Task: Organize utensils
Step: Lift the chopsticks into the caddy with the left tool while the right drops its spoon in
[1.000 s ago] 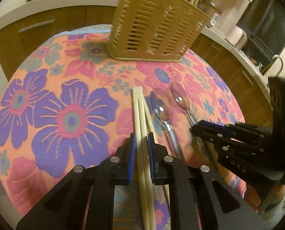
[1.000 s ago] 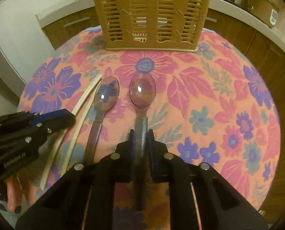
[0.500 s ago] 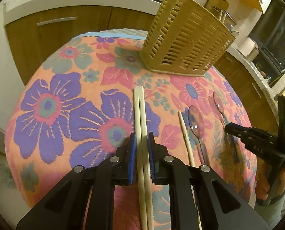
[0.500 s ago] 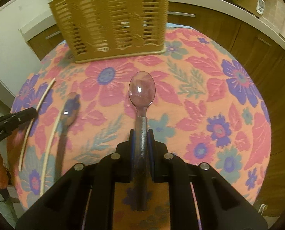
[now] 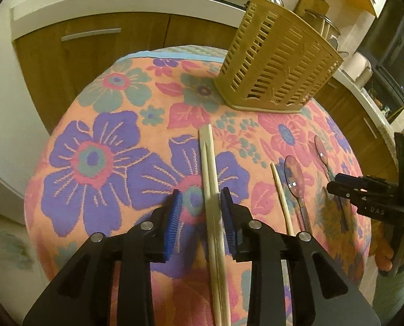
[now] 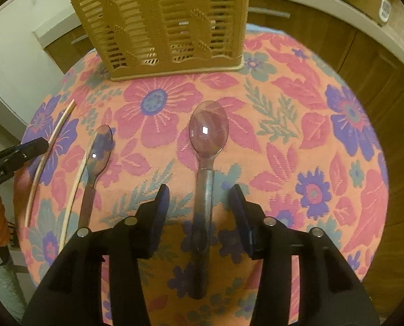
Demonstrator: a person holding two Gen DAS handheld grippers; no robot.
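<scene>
- Kitchen surroundings ring the scene: wooden cabinet fronts [image 5: 93, 49] under a pale countertop, and a dim, warm light over everything.
- Work happens on a round table covered by a floral cloth [image 6: 297, 141] in orange, pink and purple; the weave looks soft and slightly grippy, so thin things lie flat in it with little room to get under them.
- At the far side of the cloth stands a tan slotted utensil caddy [image 5: 278, 62], upright, with a few stick-like ends rising from its top; it is the likely destination.
- Between the fingers of the left gripper [image 5: 199, 212] lies a pair of chopsticks [image 5: 208, 168], side by side and pointing toward the caddy. The jaws are opening: the right blue pad sits just beside the sticks, the left one stands clear.
- Those chopsticks look light, stiff and smooth, apt to roll or scissor apart; a hold near mid-length, across both at once, would probably keep them together.
- A single chopstick [image 5: 282, 195] lies to the right of the pair, just beside a spoon [image 5: 295, 182].
- Under the right gripper [image 6: 200, 203] lies a second, larger spoon [image 6: 207, 133], bowl toward the caddy, its handle running between the fingers. The jaws are opening and both pads stand well off the handle.
- Both spoons look glossy and rigid, hence slippery; the flat handle, taken close behind the bowl, seems the safest hold.
- Neither utensil is in the caddy yet.
</scene>
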